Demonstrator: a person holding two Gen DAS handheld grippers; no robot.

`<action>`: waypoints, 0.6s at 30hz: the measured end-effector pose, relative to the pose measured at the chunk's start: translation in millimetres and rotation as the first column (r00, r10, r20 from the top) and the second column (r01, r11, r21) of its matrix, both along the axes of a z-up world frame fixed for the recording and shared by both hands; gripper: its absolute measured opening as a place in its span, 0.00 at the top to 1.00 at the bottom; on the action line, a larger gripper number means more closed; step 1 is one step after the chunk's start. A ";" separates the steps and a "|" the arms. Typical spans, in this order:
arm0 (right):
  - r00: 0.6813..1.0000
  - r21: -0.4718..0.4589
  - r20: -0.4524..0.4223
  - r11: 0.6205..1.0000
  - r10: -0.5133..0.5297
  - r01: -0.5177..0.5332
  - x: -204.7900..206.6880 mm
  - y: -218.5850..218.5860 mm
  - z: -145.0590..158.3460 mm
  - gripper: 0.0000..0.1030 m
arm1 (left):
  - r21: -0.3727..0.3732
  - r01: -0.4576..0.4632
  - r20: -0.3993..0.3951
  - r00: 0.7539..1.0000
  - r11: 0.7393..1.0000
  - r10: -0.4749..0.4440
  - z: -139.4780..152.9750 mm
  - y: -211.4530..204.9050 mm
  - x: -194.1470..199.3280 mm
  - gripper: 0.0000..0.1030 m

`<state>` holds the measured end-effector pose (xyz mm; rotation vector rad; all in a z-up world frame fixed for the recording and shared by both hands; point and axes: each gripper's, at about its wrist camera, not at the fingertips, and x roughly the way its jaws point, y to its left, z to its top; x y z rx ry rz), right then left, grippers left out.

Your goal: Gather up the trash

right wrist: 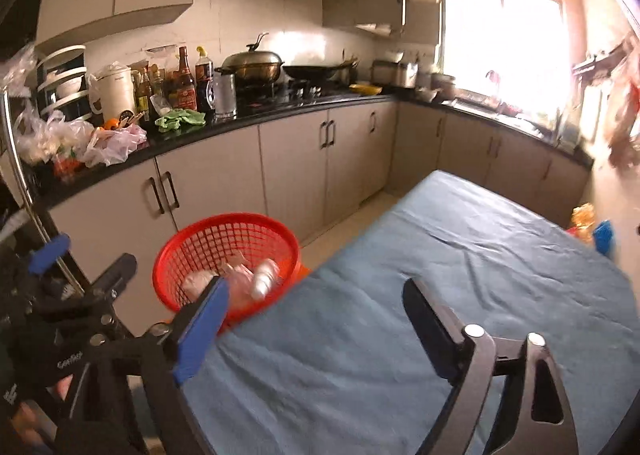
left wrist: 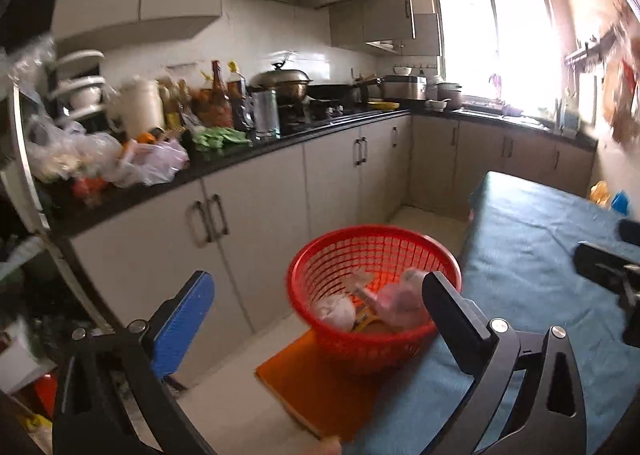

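Both grippers stand with jaws spread wide and nothing between them: the left gripper (left wrist: 318, 309) hangs above the floor gap and the near rim of the red mesh basket (left wrist: 320, 267), the right gripper (right wrist: 316, 315) over the blue-covered table (right wrist: 460, 255). The basket sits on an orange board (left wrist: 304, 379) at the table's near-left corner and holds the collected trash: at least 2 crumpled plastic bags (left wrist: 400, 299) and a pale wad (left wrist: 334, 309); blur prevents a firmer count. The table surface in view shows no loose trash. Judgement: the deposit step looks complete and the next pickup has yet to be chosen. Candidate litter is the heap of plastic bags (right wrist: 116, 145) on the black counter (right wrist: 192, 135) at the left, though whether these count as trash cannot be confirmed. Recommended practice: keep jaws wide on approach, pinch a bag at a bunched fold, lift clear of the bottles (right wrist: 184, 75) behind, and release only once centred over the basket.
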<state>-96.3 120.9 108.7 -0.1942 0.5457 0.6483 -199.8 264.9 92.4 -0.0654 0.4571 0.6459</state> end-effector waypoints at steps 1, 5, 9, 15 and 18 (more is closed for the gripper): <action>1.000 0.002 0.004 1.000 -0.014 0.014 -5.1 -7.4 -0.1 0.08 | 0.001 0.001 -0.005 1.000 1.000 -0.001 -0.8 -6.5 -5.1 0.00; 0.998 -0.012 0.016 0.998 -0.068 0.069 -31.6 -39.8 -5.0 0.05 | -0.029 0.073 0.001 0.997 0.997 -0.073 -4.8 -23.6 -23.2 0.00; 0.991 -0.029 0.053 0.992 -0.122 0.124 -50.9 -65.9 -5.1 0.04 | -0.053 0.058 -0.033 0.998 0.997 -0.060 -12.7 -29.0 -36.9 0.00; 0.982 -0.026 0.062 0.983 -0.178 0.179 -76.8 -97.1 -8.5 0.02 | 0.065 0.026 -0.090 0.996 0.998 -0.020 -16.8 -46.7 -45.8 0.00; 0.981 -0.043 0.077 0.982 -0.181 0.184 -87.5 -101.4 -8.8 0.02 | 0.036 0.067 -0.103 0.993 0.997 -0.063 -20.0 -51.5 -44.3 0.00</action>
